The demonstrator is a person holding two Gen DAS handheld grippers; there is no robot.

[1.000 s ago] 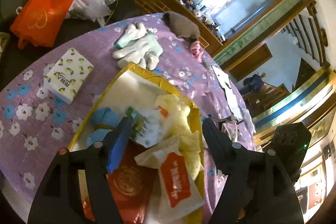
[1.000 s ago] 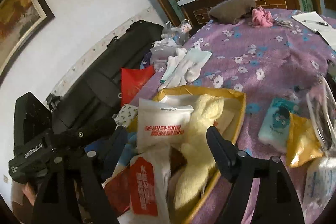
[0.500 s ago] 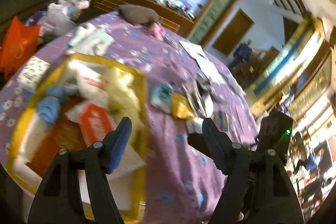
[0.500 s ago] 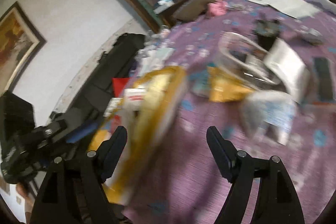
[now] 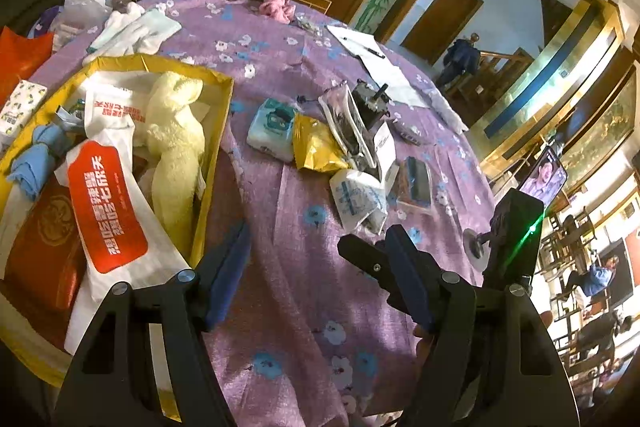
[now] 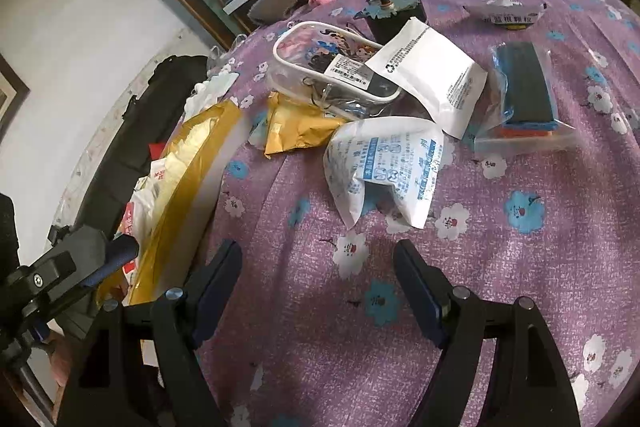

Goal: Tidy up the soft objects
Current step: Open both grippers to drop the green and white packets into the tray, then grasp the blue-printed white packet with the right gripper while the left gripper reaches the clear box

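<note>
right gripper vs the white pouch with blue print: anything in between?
Nothing. In the right wrist view only bare purple floral tablecloth lies between the open right gripper and the white pouch with blue print. The gripper holds nothing.

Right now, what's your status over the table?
Left gripper open, empty. Right gripper open, empty, facing the white blue-printed soft pouch. Yellow cardboard box already holds soft items. Path to the pouch unobstructed.
</note>
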